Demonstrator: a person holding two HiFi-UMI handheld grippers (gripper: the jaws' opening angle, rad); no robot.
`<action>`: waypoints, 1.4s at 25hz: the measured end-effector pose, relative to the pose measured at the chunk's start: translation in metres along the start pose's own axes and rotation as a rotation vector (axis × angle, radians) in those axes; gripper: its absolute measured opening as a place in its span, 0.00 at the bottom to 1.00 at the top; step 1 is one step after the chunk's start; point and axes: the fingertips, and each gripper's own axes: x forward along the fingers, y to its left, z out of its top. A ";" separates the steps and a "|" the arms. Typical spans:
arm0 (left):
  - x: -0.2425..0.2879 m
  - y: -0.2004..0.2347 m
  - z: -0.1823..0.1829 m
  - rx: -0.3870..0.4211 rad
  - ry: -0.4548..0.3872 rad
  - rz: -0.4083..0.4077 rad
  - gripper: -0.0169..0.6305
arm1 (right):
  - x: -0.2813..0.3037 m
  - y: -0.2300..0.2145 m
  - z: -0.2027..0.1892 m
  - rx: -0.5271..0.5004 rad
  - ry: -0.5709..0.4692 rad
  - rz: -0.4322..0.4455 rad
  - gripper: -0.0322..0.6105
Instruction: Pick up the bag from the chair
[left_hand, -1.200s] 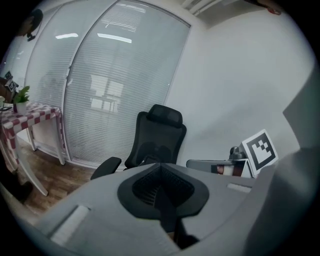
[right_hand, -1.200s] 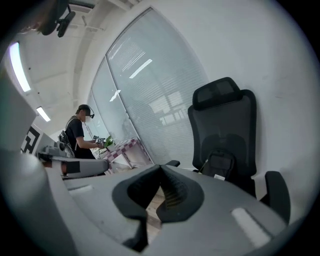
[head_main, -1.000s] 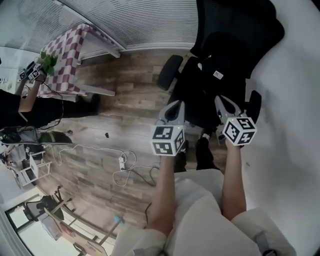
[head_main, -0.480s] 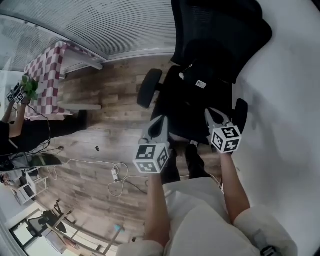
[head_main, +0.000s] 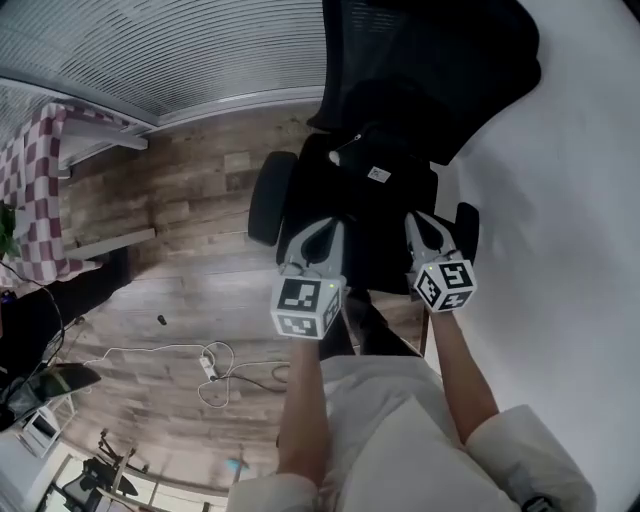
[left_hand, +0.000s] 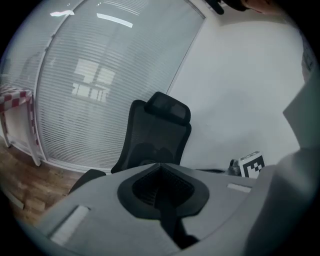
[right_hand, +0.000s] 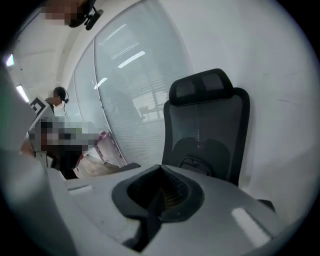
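Note:
A black bag (head_main: 372, 160) with a small white tag lies on the seat of a black office chair (head_main: 430, 60). My left gripper (head_main: 333, 224) hovers over the seat's front left edge with its jaws together and nothing in them. Near the seat's front right, my right gripper (head_main: 414, 216) is shut and empty too. In the left gripper view the bag (left_hand: 150, 150) shows as a dark shape against the chair back, beyond the left gripper (left_hand: 160, 165). In the right gripper view the bag (right_hand: 200, 150) rests ahead of the right gripper (right_hand: 161, 168).
The chair's armrests (head_main: 270, 195) flank the seat. A white wall (head_main: 570, 200) stands right, a glass partition with blinds (head_main: 150, 50) behind. A checkered table (head_main: 30, 200) is at left, a power strip with cable (head_main: 210, 365) on the wood floor. A person (right_hand: 50, 135) is in the background.
Both grippers have moved forward and down toward the chair seat. The chair and bag now sit closer and more central in the head view. Both stay shut.

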 end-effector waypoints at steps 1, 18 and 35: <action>0.010 0.005 0.005 0.011 0.005 -0.016 0.04 | 0.009 -0.003 0.000 -0.014 0.020 -0.015 0.05; 0.132 0.043 0.022 0.077 0.107 -0.082 0.04 | 0.133 -0.054 0.022 -0.066 0.086 -0.014 0.05; 0.233 -0.041 -0.001 0.097 0.173 0.009 0.04 | 0.217 -0.196 -0.024 -0.330 0.317 0.075 0.31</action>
